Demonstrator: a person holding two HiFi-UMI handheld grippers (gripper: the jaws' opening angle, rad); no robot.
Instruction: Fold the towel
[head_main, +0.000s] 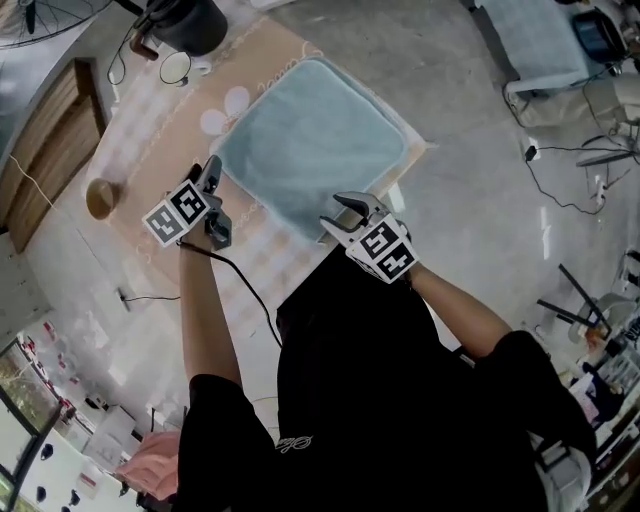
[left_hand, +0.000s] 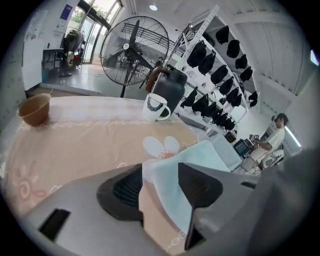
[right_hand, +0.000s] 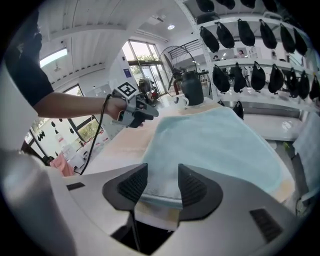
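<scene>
A light blue towel lies flat on the beige flowered tablecloth. My left gripper hovers at the towel's left corner. In the left gripper view the towel has that corner showing in the gap of my left gripper, and the pads stand apart from it. My right gripper is at the towel's near edge. In the right gripper view the towel has its hem showing in the gap of my right gripper, with the pads clear of the cloth. The left gripper also appears there.
At the table's far end stand a black jug and a white mug. A brown bowl sits at the left edge. A big floor fan and racks of dark caps are behind. A cable trails from the left gripper.
</scene>
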